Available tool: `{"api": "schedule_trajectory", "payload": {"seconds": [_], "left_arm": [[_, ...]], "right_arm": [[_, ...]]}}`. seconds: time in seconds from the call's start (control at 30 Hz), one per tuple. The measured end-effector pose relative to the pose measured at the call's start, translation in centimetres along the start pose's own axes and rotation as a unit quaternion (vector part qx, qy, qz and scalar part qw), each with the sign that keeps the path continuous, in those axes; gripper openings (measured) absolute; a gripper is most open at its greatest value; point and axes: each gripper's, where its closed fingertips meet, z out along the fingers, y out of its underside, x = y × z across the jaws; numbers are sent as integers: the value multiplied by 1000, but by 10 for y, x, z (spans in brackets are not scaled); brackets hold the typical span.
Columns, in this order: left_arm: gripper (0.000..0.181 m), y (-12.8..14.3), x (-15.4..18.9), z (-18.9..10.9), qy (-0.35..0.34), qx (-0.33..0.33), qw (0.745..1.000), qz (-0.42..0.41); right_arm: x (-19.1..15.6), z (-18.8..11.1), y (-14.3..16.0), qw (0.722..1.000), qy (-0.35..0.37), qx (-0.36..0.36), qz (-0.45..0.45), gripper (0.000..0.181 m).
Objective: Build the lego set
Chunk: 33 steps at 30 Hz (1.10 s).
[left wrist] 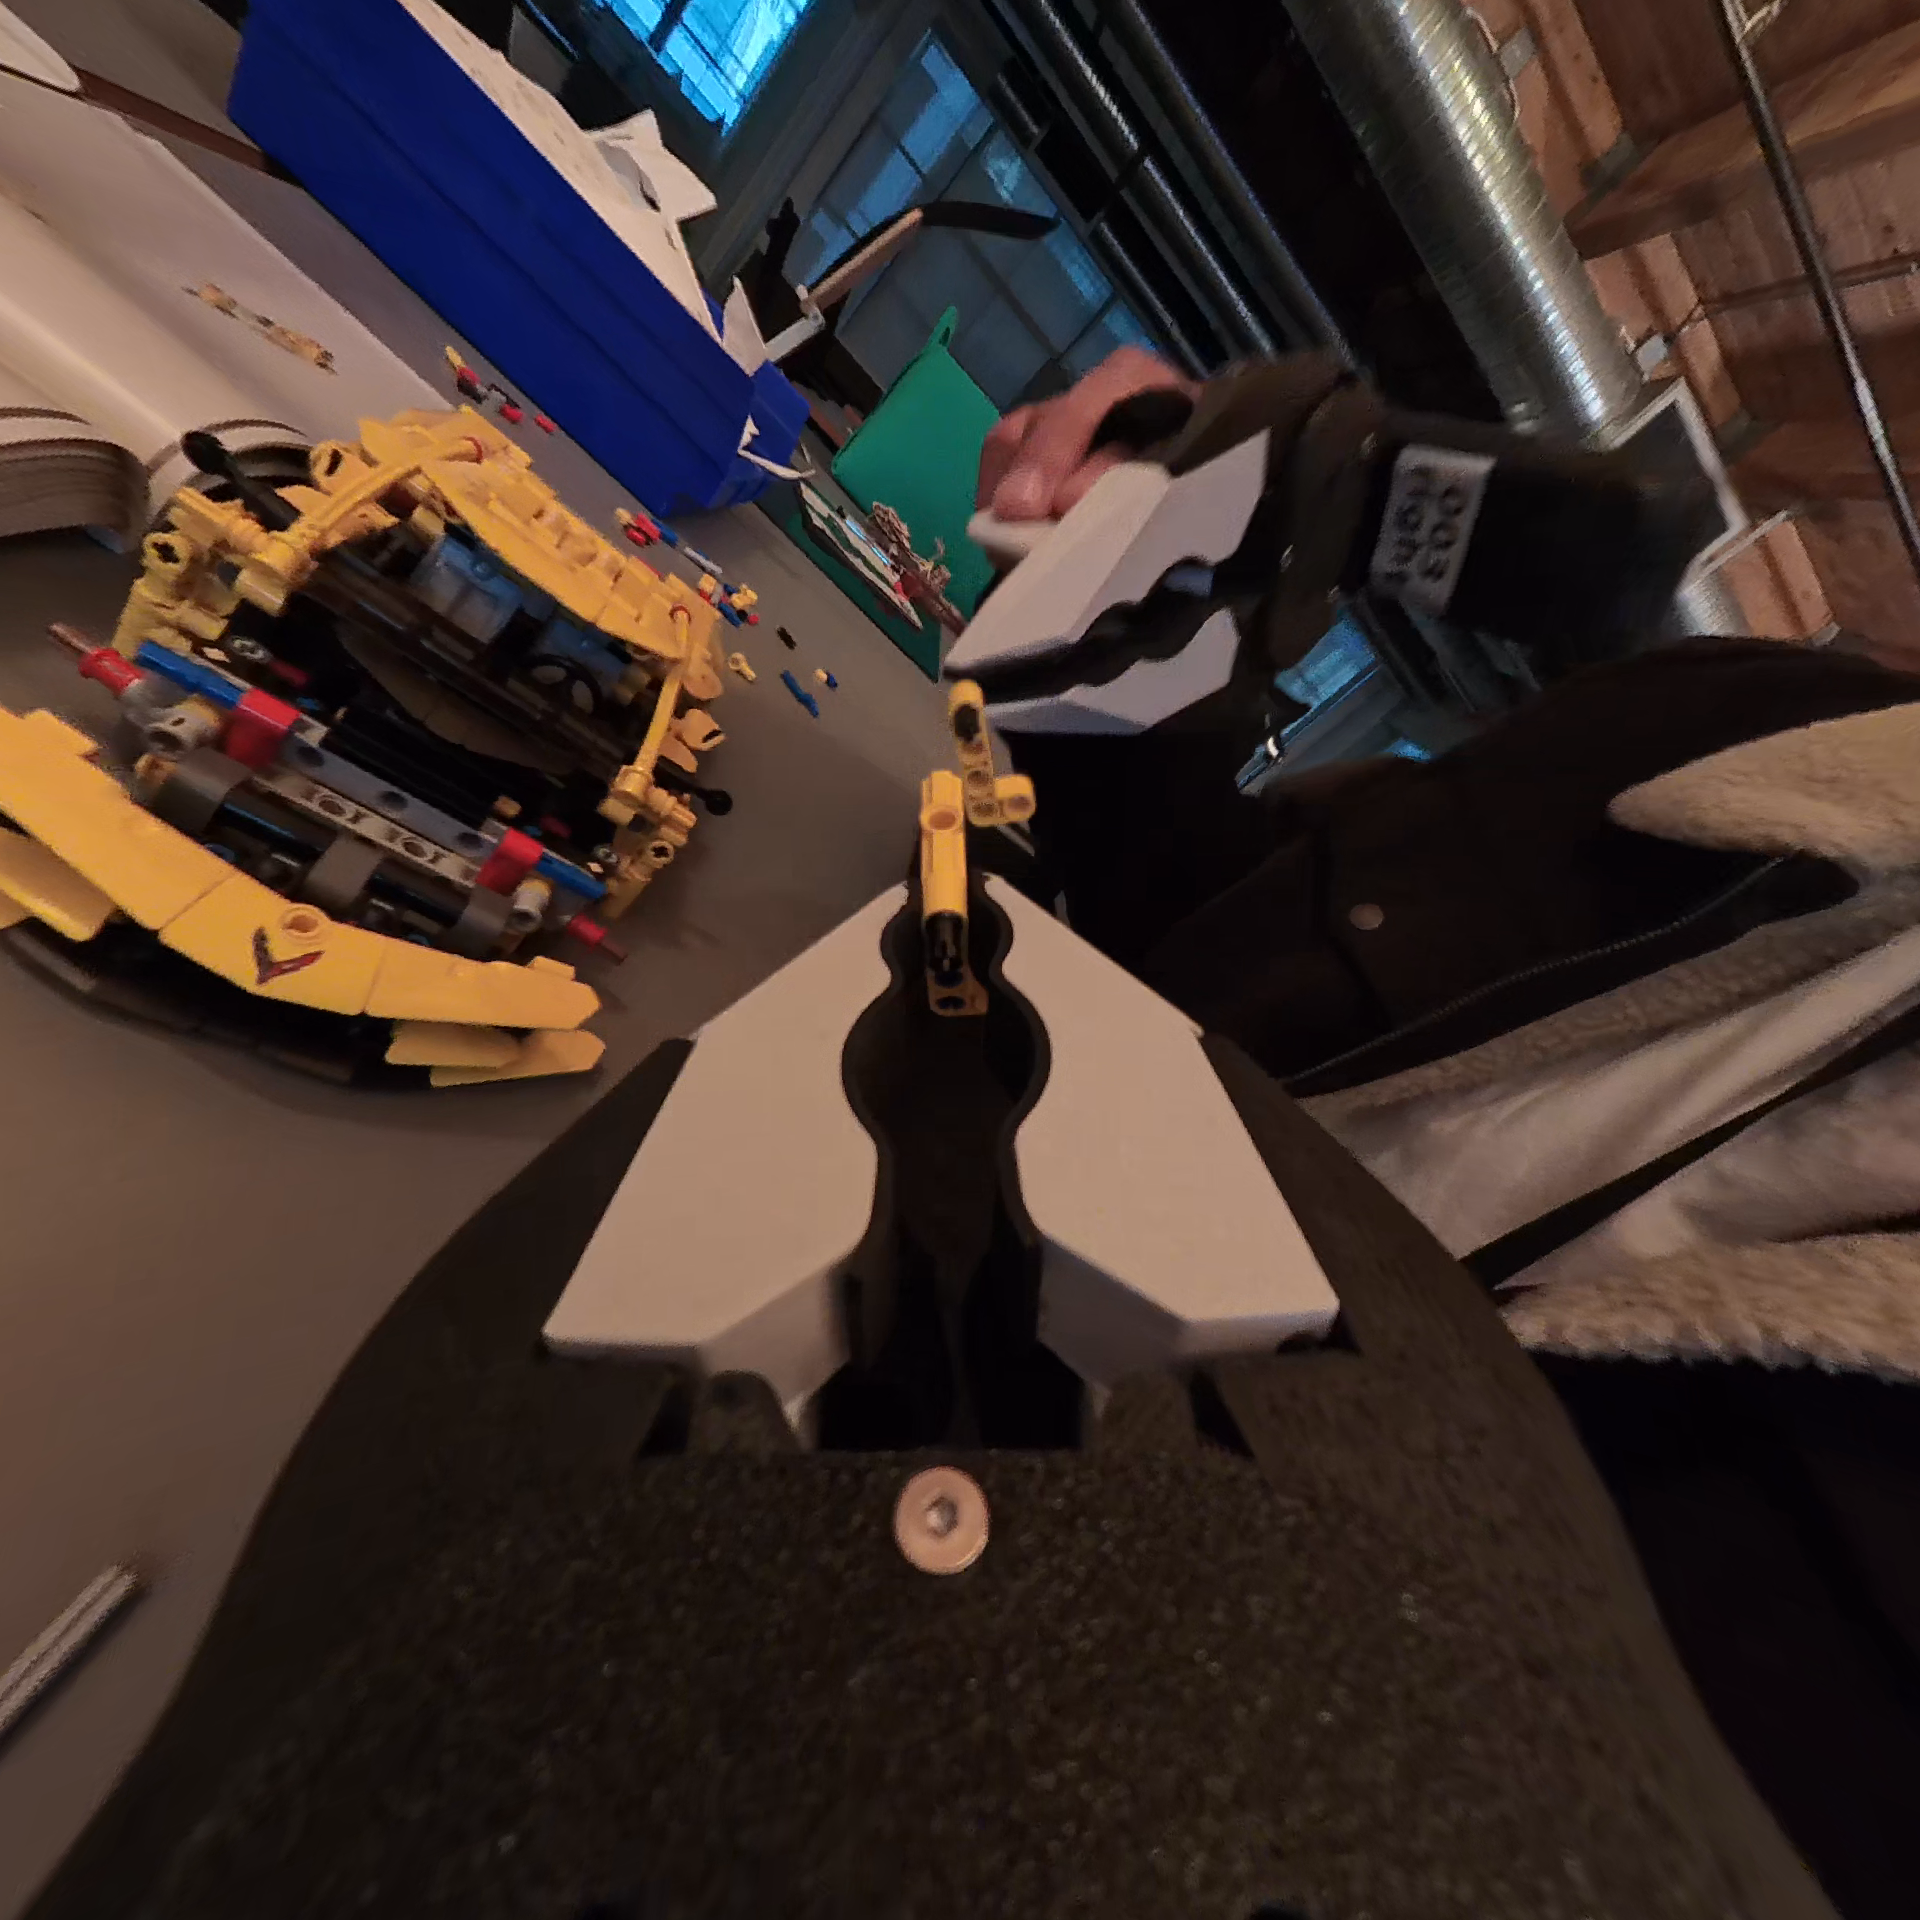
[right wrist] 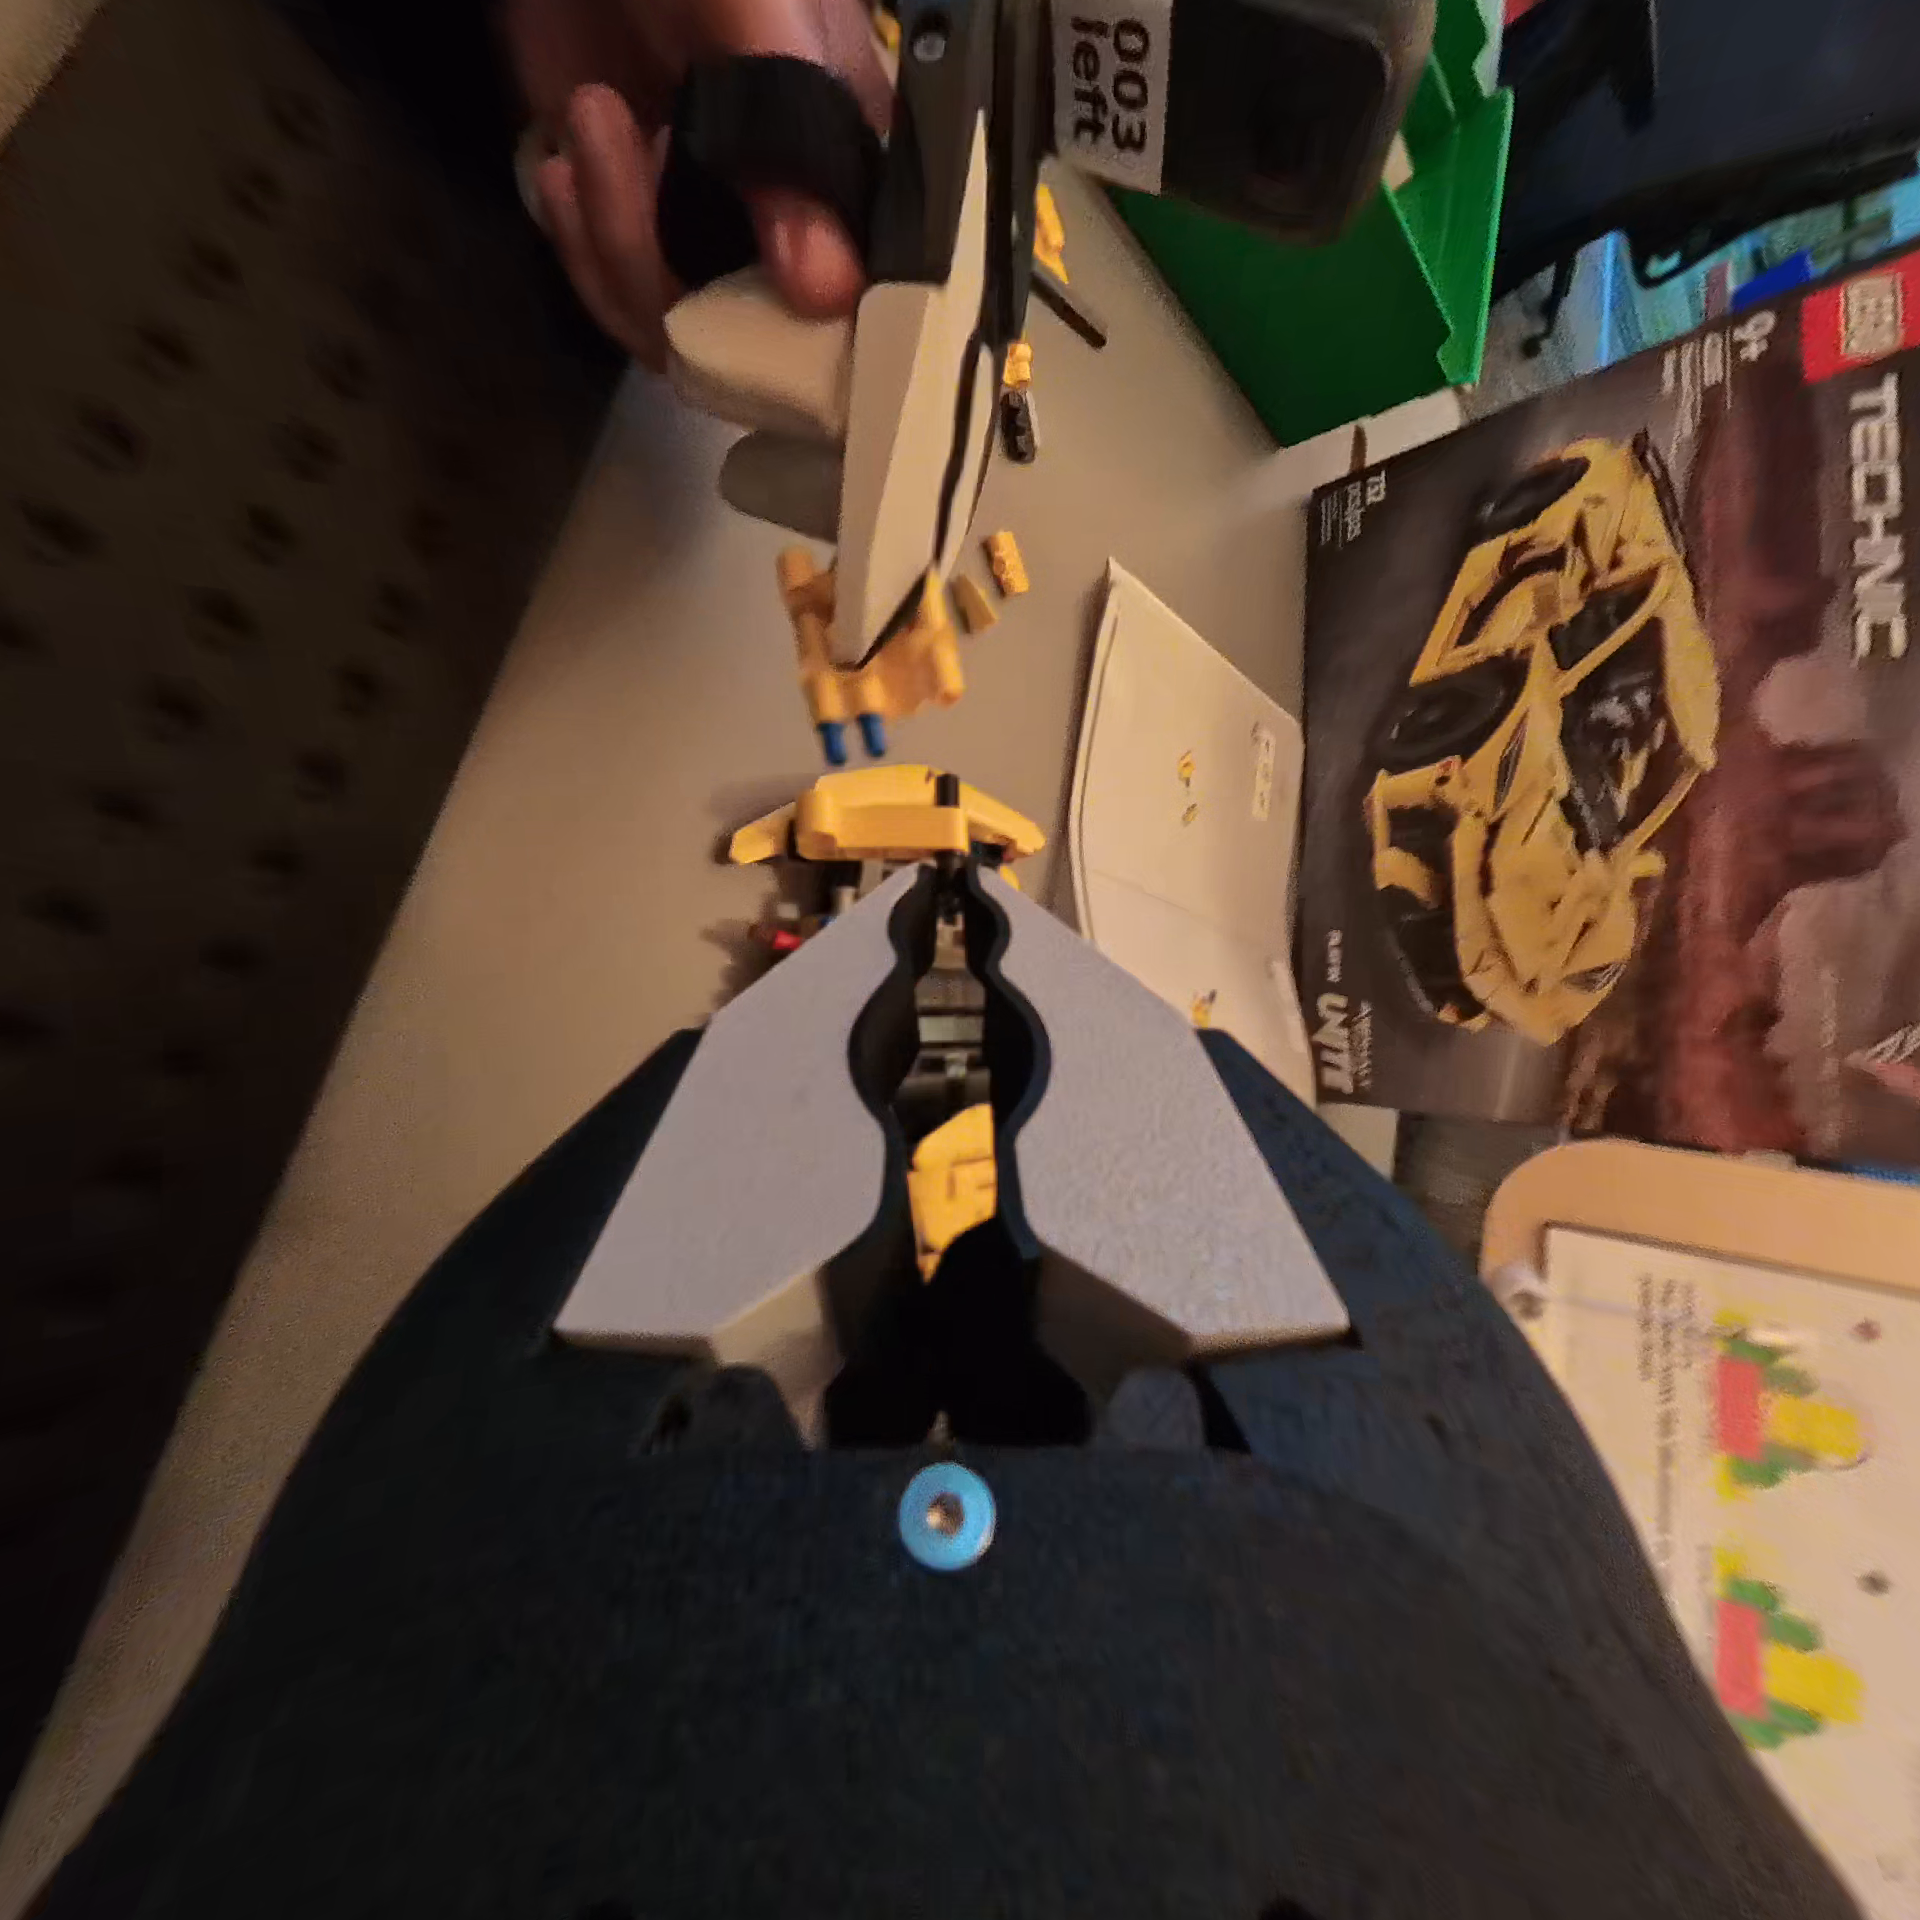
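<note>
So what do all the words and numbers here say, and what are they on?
I won't copy writing out; these things bear it.
First white sticker, black camera of right tool: short legible print.
Second white sticker, left tool camera: likewise.
Dark cardboard box picturing yellow car: red logo, large white title, small numbers.
White card with coloured brick pictures: blurred.
Open white booklet: too small.
</note>
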Motion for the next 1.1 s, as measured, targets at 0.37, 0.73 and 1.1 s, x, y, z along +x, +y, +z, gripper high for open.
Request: {"api": "schedule_trajectory", "payload": {"seconds": [0.37,0.73,1.1], "left_arm": [[7,4,2,2,10,-17,1000,-4],[7,9,-1,4,5,-32,999,-15],[7,8,-2,6,-3,-29,1000,-8]], "right_arm": [[-4,14,-8,998,-39,-3,-58,3],[-7,19,-6,996,-24,-19,-81,3],[-1,21,-10,999,-18,21,26,4]]}}
